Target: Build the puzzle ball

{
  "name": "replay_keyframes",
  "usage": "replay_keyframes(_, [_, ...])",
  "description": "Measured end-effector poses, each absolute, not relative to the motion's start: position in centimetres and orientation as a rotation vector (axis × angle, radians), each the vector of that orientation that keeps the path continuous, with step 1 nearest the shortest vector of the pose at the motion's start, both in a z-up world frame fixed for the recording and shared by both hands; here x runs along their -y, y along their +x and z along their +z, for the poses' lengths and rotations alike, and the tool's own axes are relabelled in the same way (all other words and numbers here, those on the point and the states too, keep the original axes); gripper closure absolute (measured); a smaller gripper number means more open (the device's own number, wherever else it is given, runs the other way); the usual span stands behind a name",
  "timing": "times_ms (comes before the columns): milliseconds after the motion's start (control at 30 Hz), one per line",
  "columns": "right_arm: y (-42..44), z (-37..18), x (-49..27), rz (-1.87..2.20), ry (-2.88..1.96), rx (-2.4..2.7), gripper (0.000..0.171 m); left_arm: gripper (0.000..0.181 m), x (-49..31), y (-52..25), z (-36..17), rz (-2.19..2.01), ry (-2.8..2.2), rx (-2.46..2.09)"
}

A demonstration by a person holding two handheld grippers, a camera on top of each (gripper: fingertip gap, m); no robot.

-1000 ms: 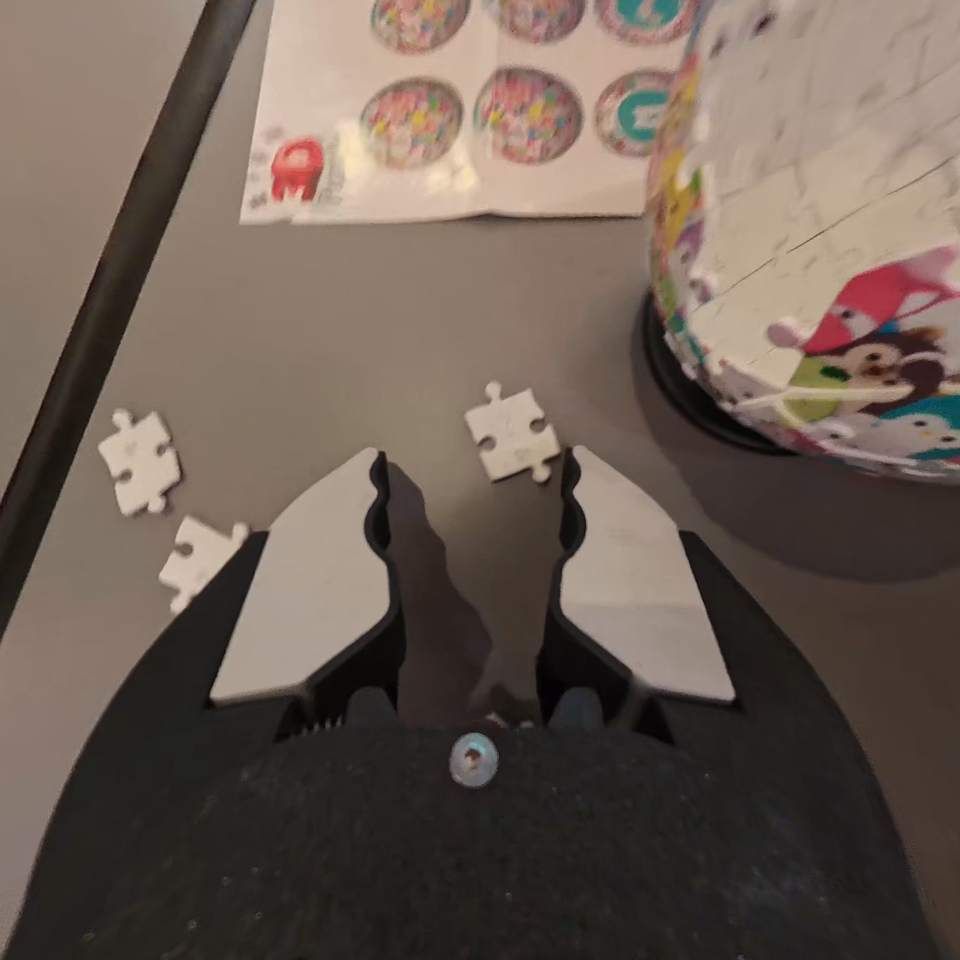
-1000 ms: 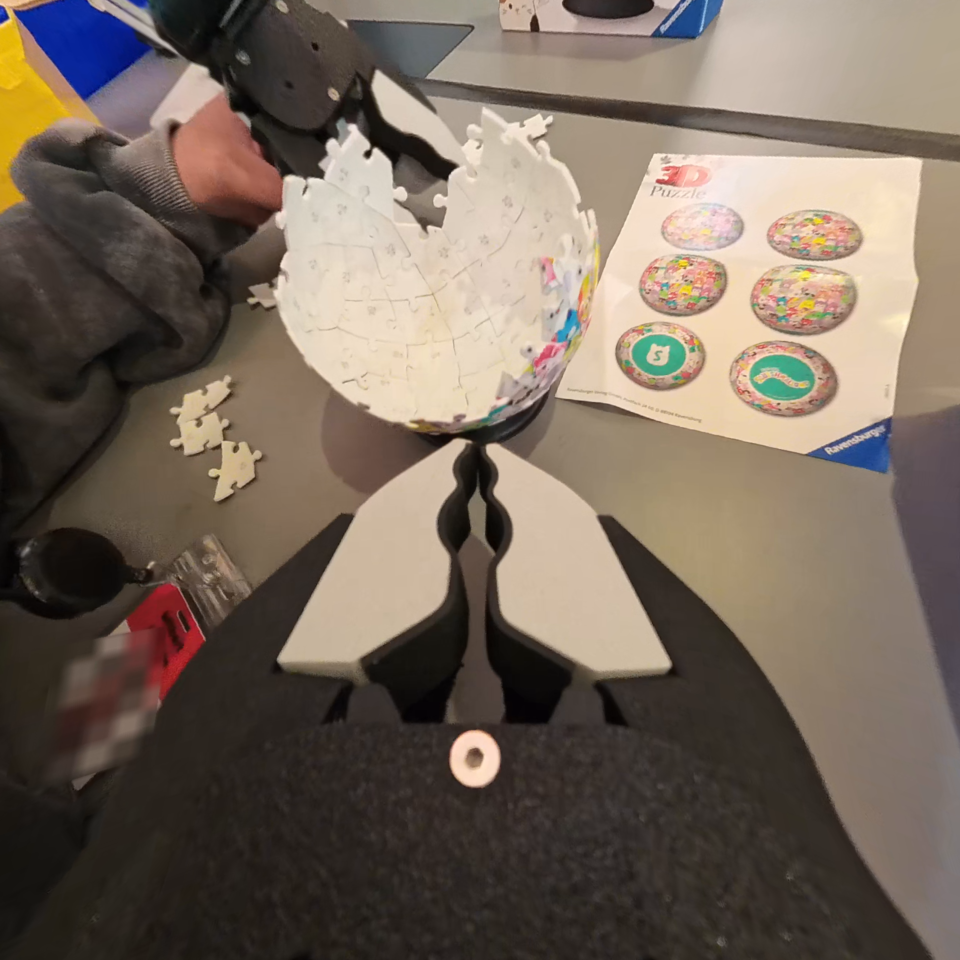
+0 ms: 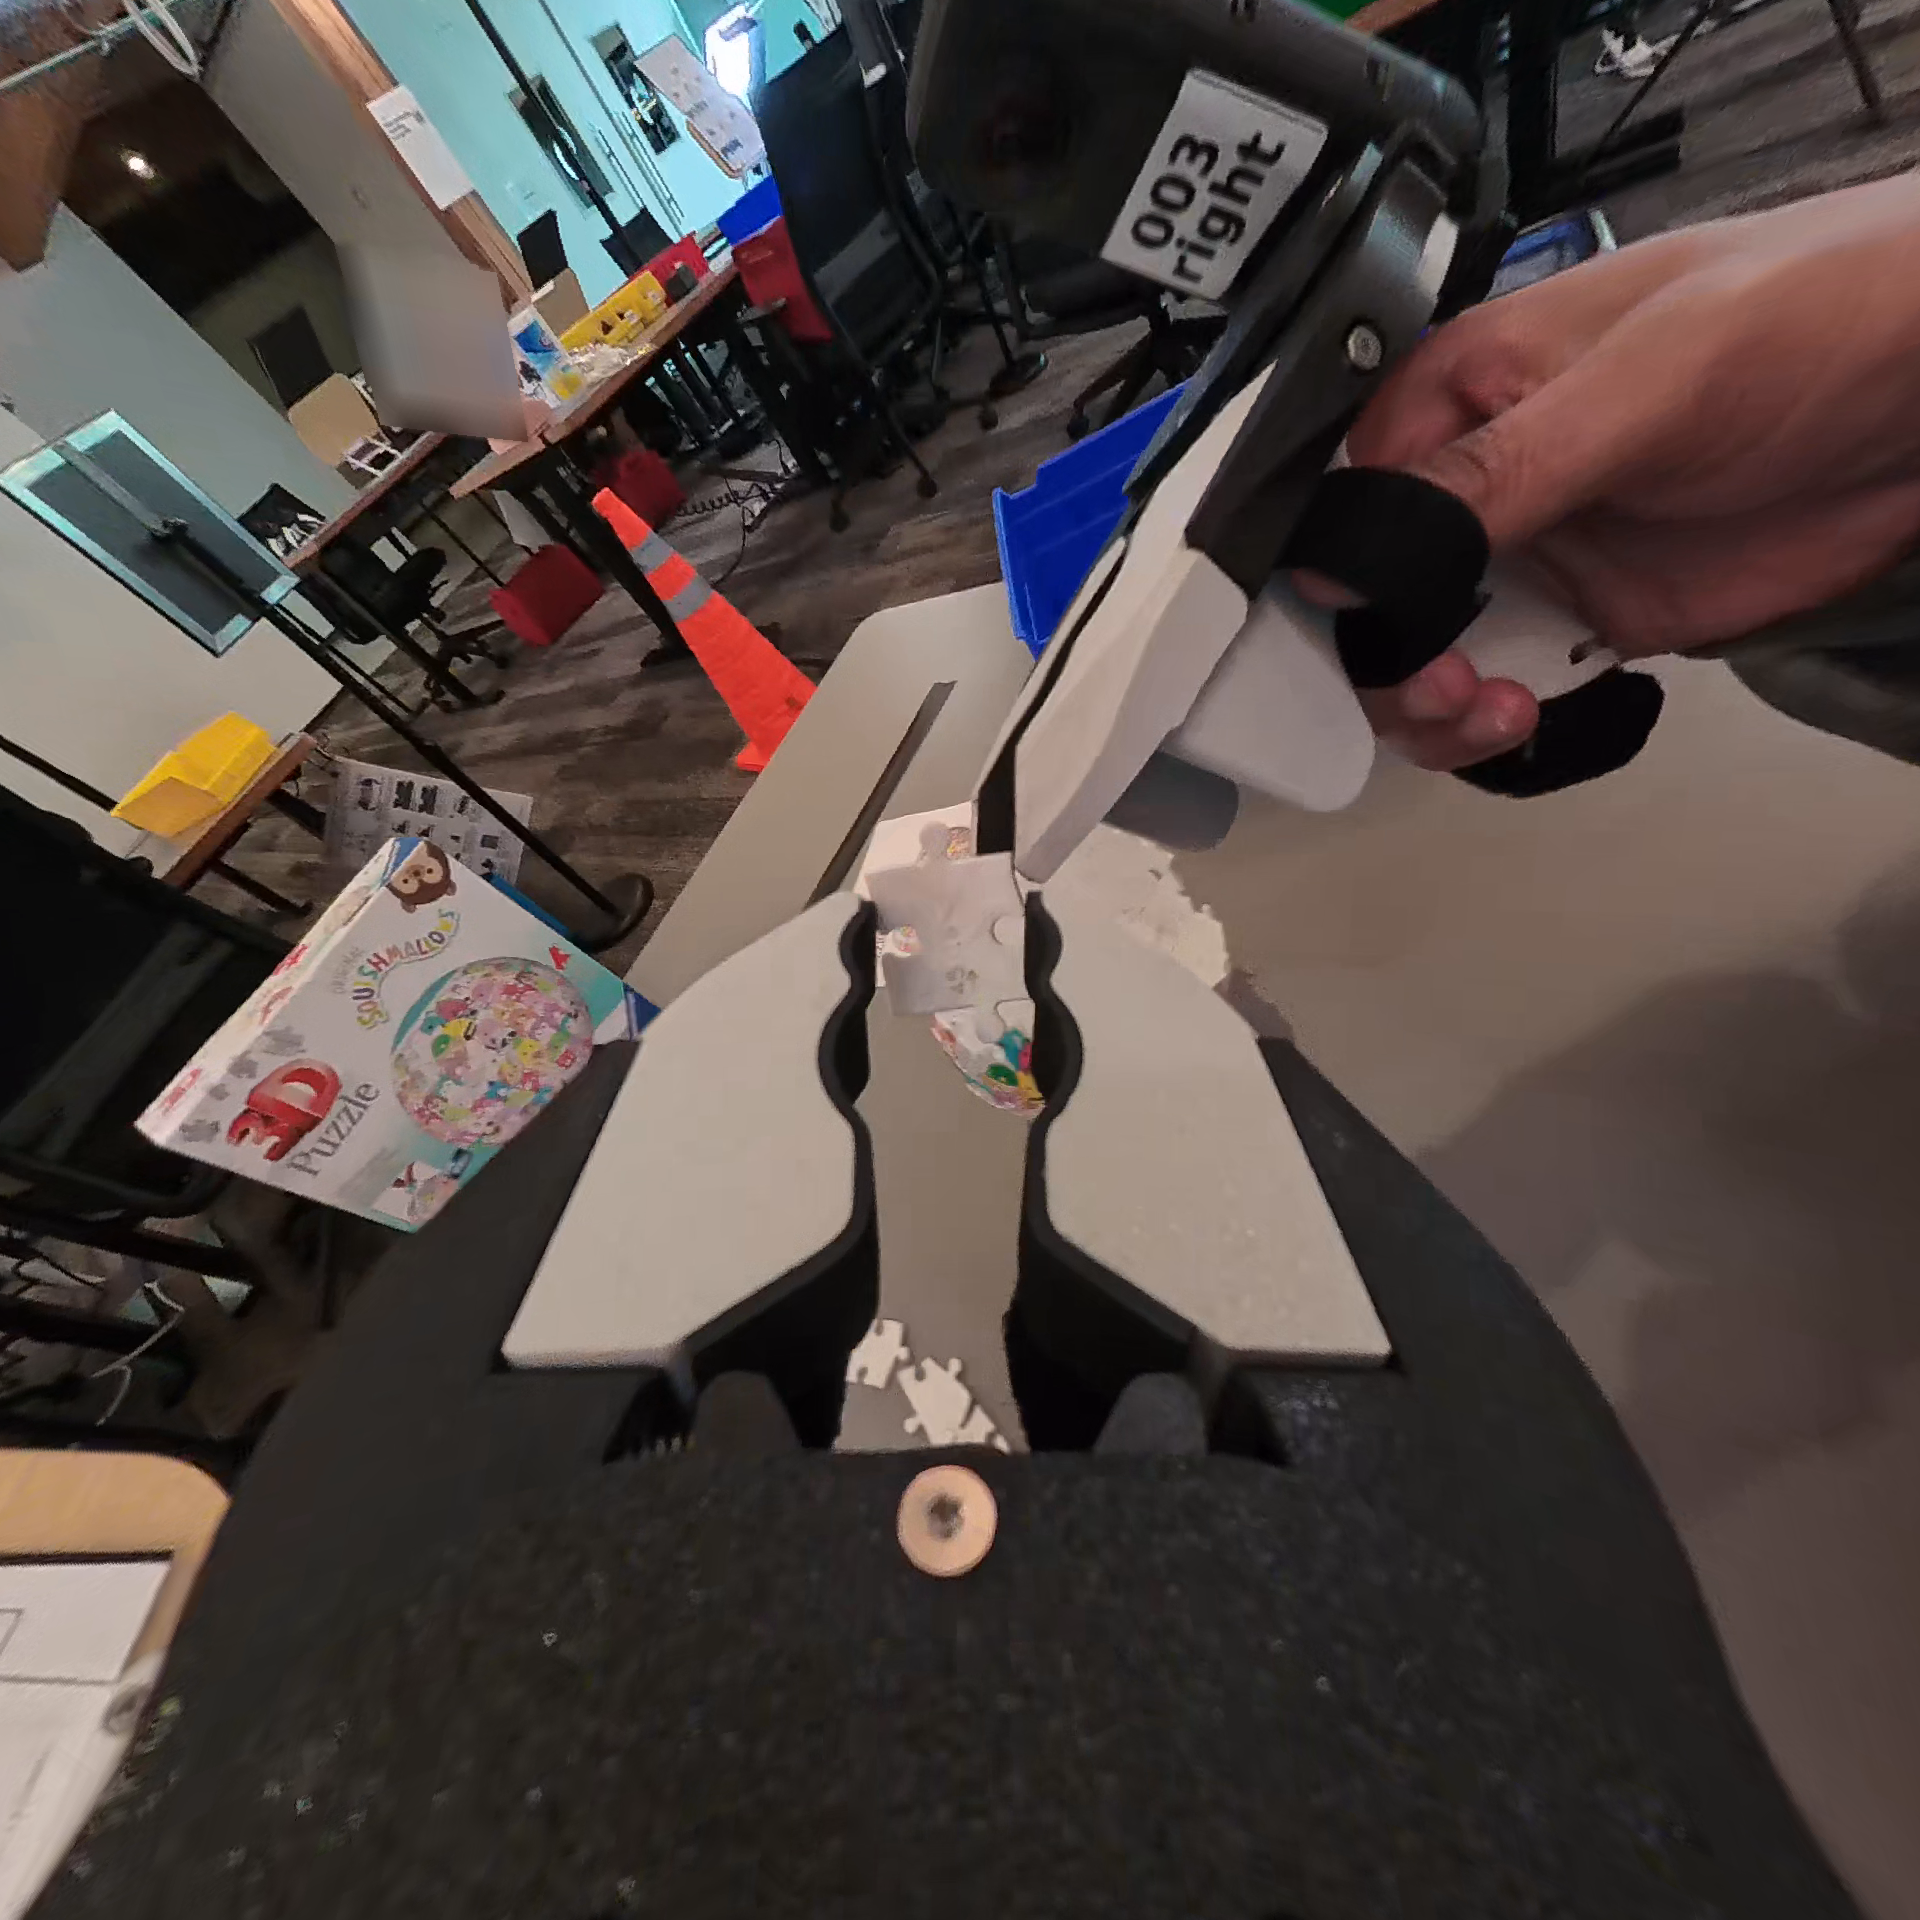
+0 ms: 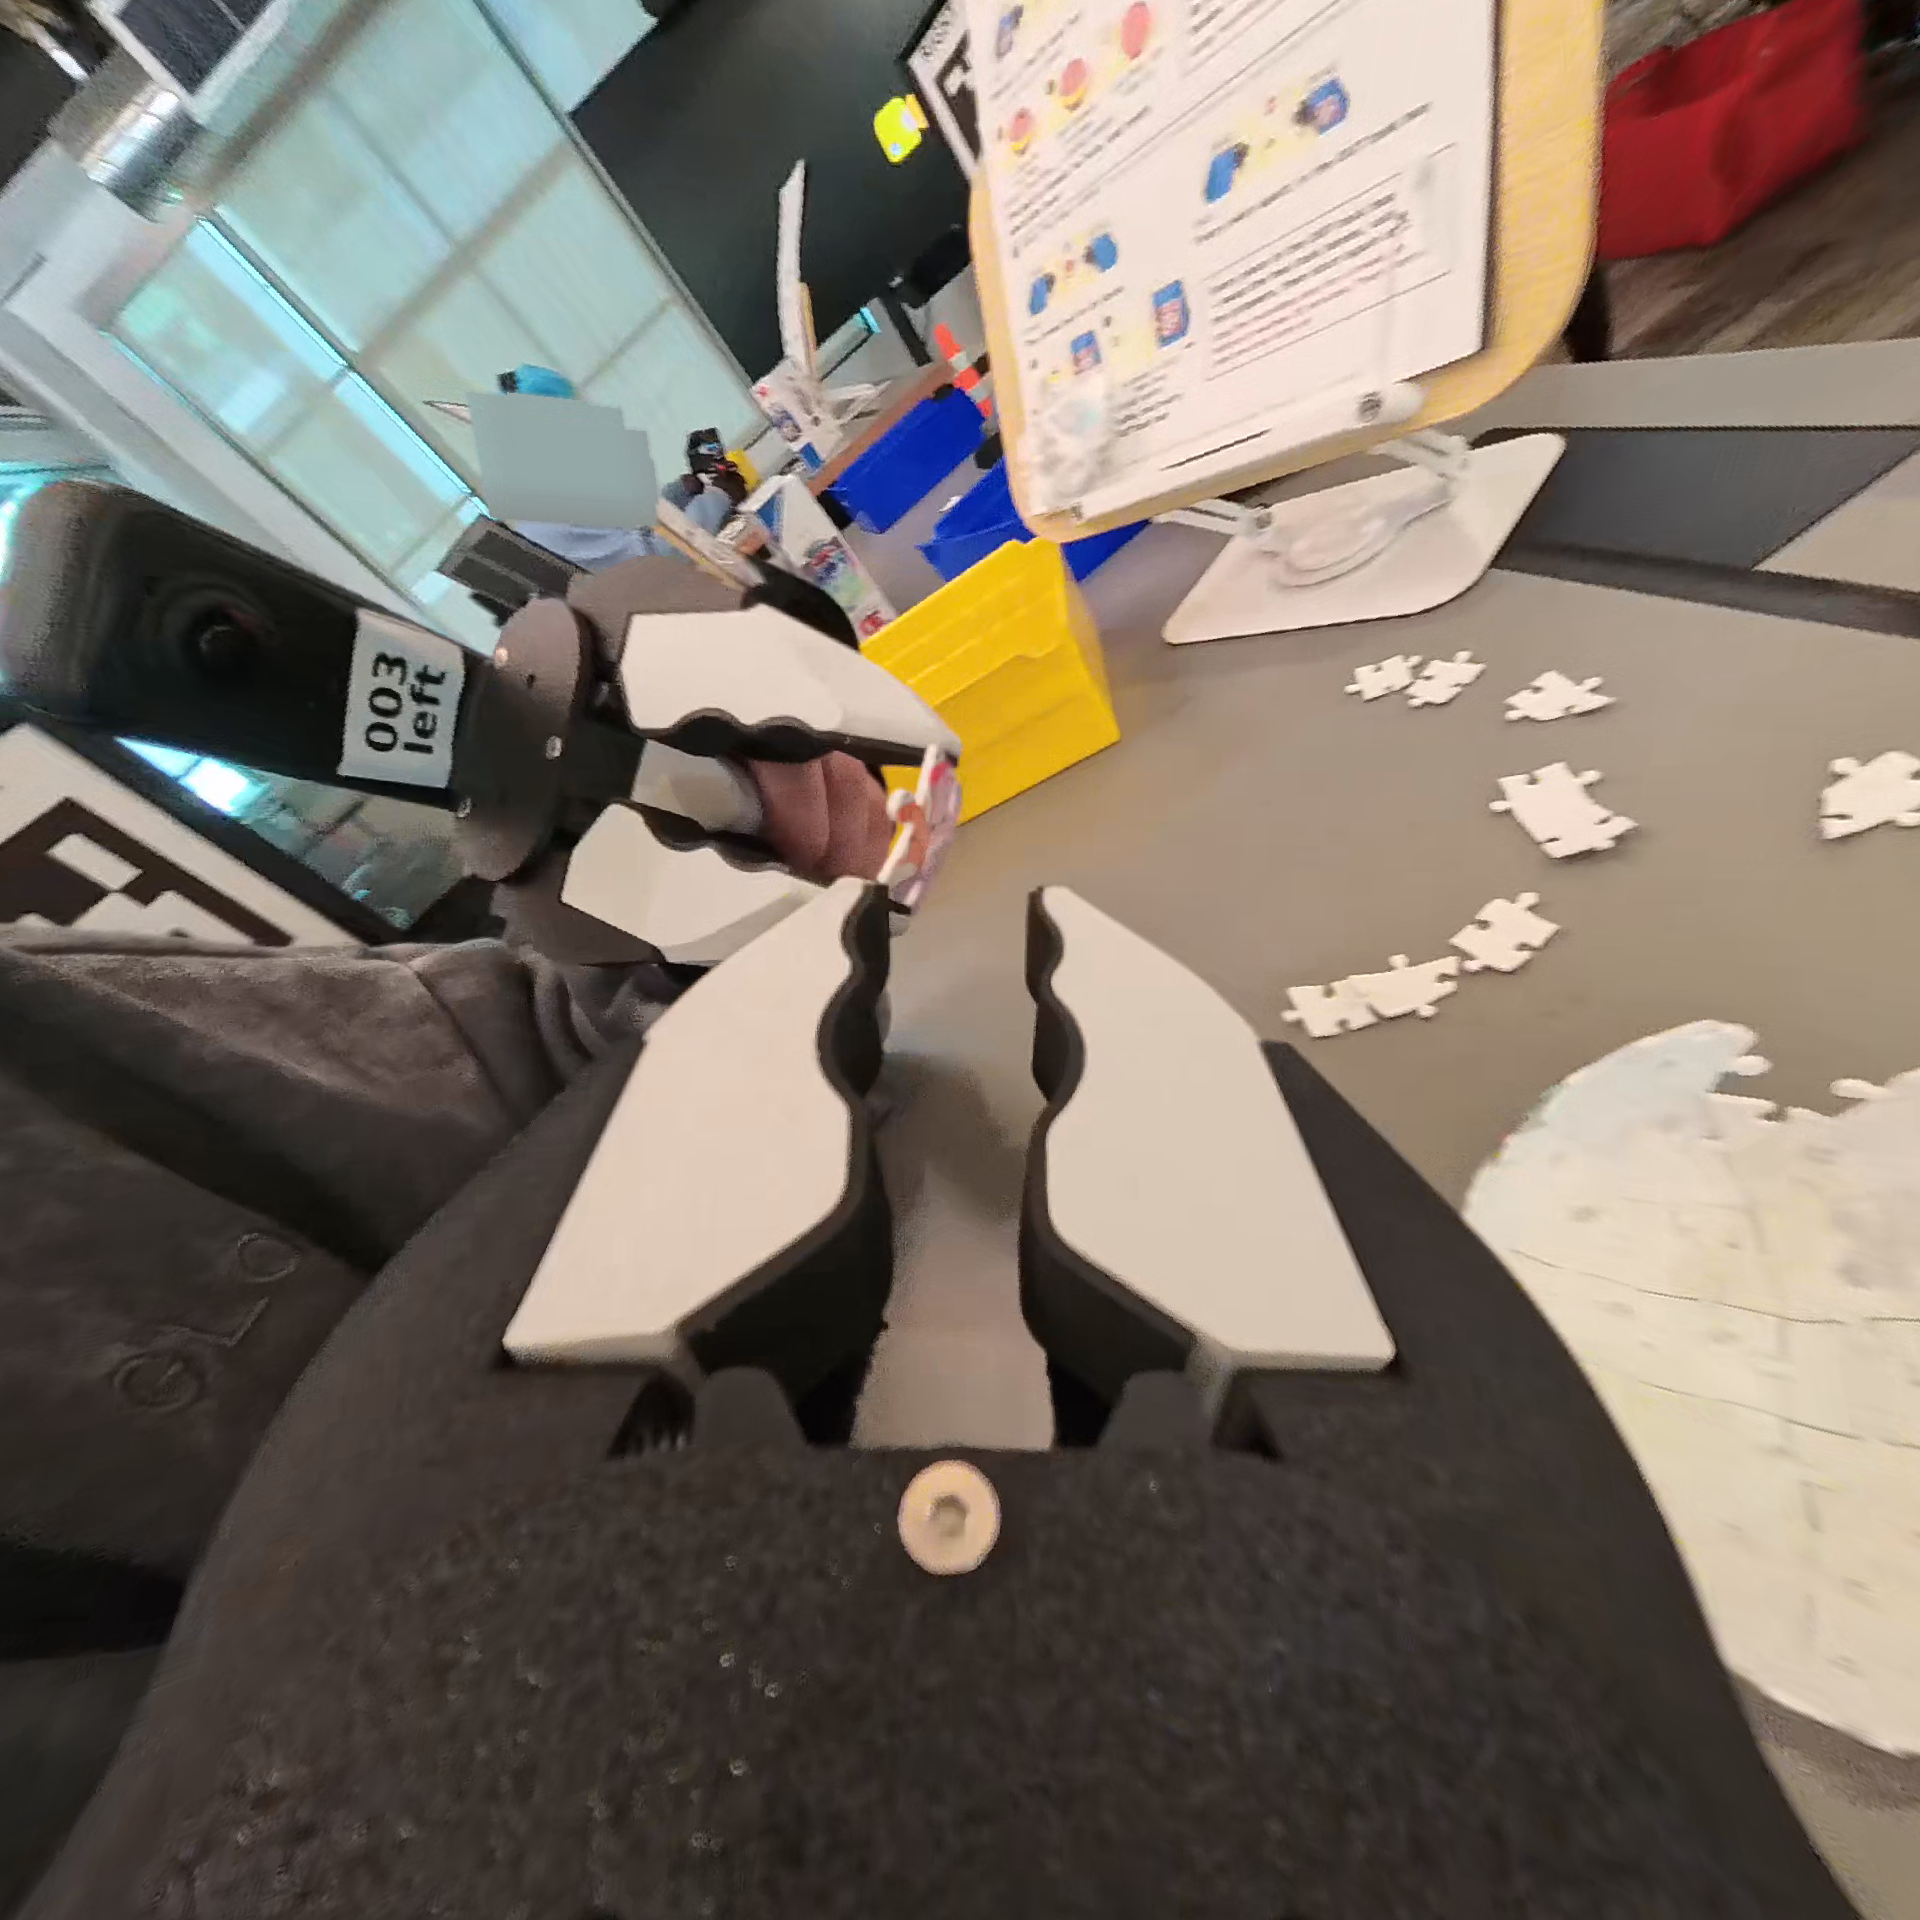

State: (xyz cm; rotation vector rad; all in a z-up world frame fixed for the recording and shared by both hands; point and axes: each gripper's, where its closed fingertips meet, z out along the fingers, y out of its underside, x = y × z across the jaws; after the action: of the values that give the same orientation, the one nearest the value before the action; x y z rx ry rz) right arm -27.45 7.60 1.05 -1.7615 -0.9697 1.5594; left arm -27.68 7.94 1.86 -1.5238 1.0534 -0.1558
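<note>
Left wrist view: a puzzle piece (image 3: 951, 951) is pinched between the left claw (image 3: 948, 914) tips; the spread right claw (image 4: 956, 902) tips should be closed squarely on its free edge before release.

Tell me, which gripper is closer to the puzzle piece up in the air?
Left. The left gripper holds the piece between its fingertips; the right gripper is open, its tips just beside it.

Legible print, not repeated here, stands on a white label (image 3: 1210, 182) on the camera housing of the right tongs (image 3: 1013, 860), above the left tongs (image 3: 951, 920). A like label (image 4: 400, 707) sits on their own housing. There is coloured lettering on the puzzle box (image 3: 384, 1029) to their left, while the instruction sheet (image 4: 1247, 229) up and to their right is too blurred to read.
</note>
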Motion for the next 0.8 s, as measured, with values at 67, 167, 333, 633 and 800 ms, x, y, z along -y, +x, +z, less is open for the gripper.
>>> replay_keyframes(67, [-27.6, 1.3, -6.6, 1.639, -1.742, 0.969, 0.149, 0.155, -7.4, -27.6, 1.7, -0.138, -1.529, -1.047])
replay_keyframes(167, [-27.6, 0.9, -6.2, 1.687, -1.736, 0.949, 0.149, 0.155, -7.1, -27.4, 1.3, -0.117, -1.547, -1.045])
replay_keyframes(333, [-27.5, 1.0, -6.0, 1.773, -1.700, 0.946, 0.170, 0.156, -7.0, -26.8, -0.4, -0.102, -1.586, -1.068])
replay_keyframes(633, [-24.6, -2.7, -8.6, 1.409, -1.838, 1.172, 0.171, 0.181, -6.9, -28.6, -2.6, -0.206, -1.722, -1.020])
replay_keyframes(800, [-20.7, -5.7, -7.8, 1.152, -1.780, 1.312, 0.170, 0.156, -5.9, -31.1, -7.1, -0.348, -1.991, -1.017])
